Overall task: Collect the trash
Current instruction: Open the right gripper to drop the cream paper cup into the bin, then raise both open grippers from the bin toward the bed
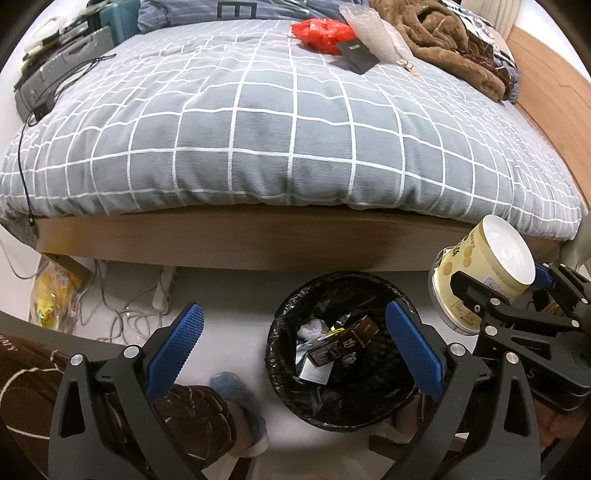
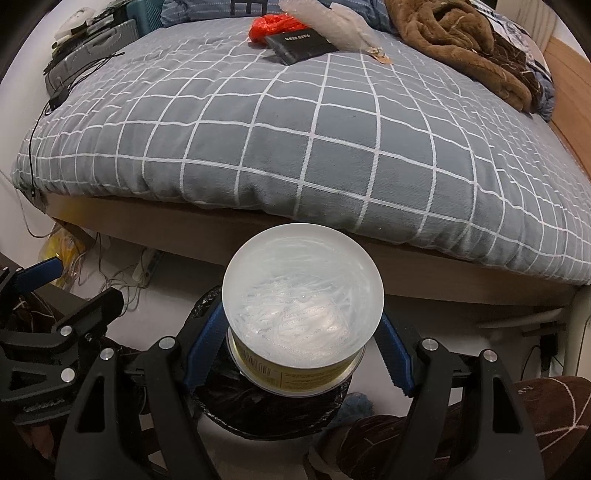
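Bin mouth open from above, rubbish low inside. Bed frame walls its far side; slippered foot crowds its left; cables farther left.

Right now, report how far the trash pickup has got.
Done: a brown carton and wrappers already lie in the black-lined bin. In hand: the right gripper clamps a yellow tub above the bin; the left gripper is open and empty. Left: the red plastic bag and bubble wrap on the bed.
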The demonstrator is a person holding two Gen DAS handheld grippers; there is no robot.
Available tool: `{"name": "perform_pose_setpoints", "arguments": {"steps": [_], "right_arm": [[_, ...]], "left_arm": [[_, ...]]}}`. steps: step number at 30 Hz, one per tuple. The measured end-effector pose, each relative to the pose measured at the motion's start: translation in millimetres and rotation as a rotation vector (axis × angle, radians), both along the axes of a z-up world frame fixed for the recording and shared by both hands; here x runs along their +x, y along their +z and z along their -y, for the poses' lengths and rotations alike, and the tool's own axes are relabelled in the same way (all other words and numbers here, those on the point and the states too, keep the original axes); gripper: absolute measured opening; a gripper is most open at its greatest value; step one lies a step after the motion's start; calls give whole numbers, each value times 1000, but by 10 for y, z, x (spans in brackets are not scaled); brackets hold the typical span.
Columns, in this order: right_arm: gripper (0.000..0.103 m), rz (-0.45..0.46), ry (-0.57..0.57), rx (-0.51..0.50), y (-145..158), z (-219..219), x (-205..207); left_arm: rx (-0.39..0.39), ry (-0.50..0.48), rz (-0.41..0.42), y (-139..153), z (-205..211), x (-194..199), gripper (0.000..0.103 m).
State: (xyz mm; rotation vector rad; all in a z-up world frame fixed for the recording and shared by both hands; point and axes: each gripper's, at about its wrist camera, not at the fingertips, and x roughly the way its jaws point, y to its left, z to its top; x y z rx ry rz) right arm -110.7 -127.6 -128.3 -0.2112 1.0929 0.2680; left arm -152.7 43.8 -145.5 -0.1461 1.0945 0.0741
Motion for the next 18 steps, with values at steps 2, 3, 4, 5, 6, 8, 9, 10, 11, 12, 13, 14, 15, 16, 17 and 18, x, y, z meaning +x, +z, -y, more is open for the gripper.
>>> {"name": "perform_pose_setpoints", "arguments": {"steps": [2,3,4,5,6,8,9,10,11,12,13,14,15,16,17,18], "right_arm": [[74,0,-2,-1,-5,0,1],[76,7,-8,-6,-2,5,1],[81,14,-12,-6,7,18,-2],[83,23,-15,-3,21,31,-1],[84,26,-17,-1,29,39,7],[88,35,-28,-4,40,61,18],[88,39,-31,-4,45,68,23],[89,43,-33,-3,55,76,26],[91,49,-36,-2,67,82,28],[92,57,-39,-2,78,88,29],[93,67,-41,-2,93,93,32],[93,74,-43,-3,105,99,34],[94,78,-45,-3,111,105,41],[94,84,-46,-2,121,114,43],[95,87,-45,-3,127,121,48],[95,91,-45,-5,132,129,48]], "left_arm": [[0,1,-3,-5,2,6,97],[0,2,-3,-4,1,5,97],[0,1,-2,-3,0,4,97],[1,0,-3,-3,1,7,97],[2,-1,-3,-4,4,9,97],[3,-1,-3,-3,10,6,97],[3,0,-2,-3,9,6,97],[3,0,-3,-4,9,7,97],[3,1,-3,-5,9,7,97],[3,1,-3,-8,10,8,97],[1,1,-3,-5,9,9,97],[0,-1,-2,-2,8,15,97],[2,-2,0,1,8,17,97],[2,-3,3,6,12,23,97],[0,-5,4,10,14,30,97],[-3,-6,7,15,14,37,97]]}}
